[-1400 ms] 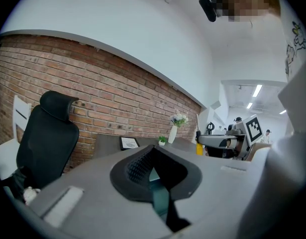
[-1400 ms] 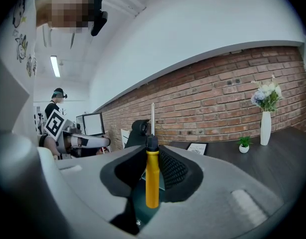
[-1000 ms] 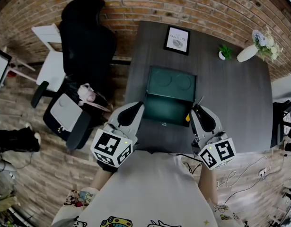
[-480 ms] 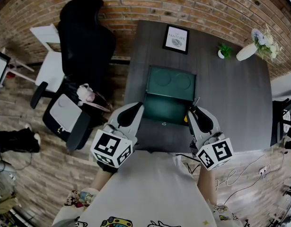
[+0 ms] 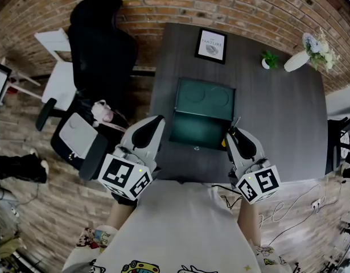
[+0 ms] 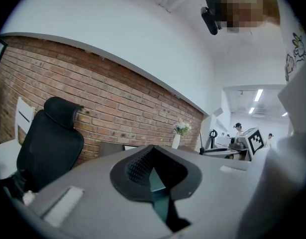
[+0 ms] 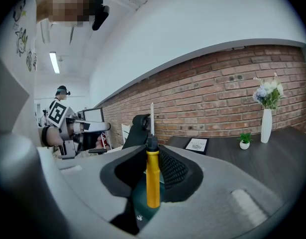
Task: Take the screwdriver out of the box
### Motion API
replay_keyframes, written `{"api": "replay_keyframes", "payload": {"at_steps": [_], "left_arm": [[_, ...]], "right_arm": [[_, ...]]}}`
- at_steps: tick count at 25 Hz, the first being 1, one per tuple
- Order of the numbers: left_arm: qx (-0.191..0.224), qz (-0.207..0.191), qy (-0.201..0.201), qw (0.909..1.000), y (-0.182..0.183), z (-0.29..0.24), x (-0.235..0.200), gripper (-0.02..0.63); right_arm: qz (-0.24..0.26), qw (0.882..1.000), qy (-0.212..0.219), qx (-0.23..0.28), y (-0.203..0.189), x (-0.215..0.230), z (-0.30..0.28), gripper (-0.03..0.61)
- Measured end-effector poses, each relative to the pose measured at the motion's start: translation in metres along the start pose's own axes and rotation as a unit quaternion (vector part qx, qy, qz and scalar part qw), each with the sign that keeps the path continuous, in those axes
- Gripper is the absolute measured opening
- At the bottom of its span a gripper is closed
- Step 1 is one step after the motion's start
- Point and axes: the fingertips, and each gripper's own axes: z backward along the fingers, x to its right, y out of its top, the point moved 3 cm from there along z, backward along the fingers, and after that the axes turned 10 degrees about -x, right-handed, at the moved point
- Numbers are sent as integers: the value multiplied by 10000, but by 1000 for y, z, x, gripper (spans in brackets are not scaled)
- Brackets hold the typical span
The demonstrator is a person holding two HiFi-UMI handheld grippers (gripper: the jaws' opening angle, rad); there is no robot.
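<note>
Where screwdriver (image 7: 153, 178) stands, box (image 5: 198, 128) rim lies just beside.

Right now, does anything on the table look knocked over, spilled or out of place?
Nothing stands out. The box sits open and square on the table, the vase and small plant stand upright, and nothing is spilled. The screwdriver is out of the box, held upright in the right gripper.
</note>
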Motion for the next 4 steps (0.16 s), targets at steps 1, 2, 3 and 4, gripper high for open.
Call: {"api": "replay_keyframes", "payload": {"at_steps": [1,2,3,4], "left_arm": [[-8,-7,6,10000,0,0,0,2],[-14,-8,11,10000,0,-1,-1,2],[-20,-7,14,10000,-1,-1,-1,2],[-26,-6,17,10000,-1,-1,-1,2]], "right_arm": [[1,10000,5,-3,0,0,-1,80],[6,10000,10,-5,0,0,-1,80],[12,10000,17,-8,0,0,-2,80],[19,10000,23,-11,0,-1,-2,80]]}}
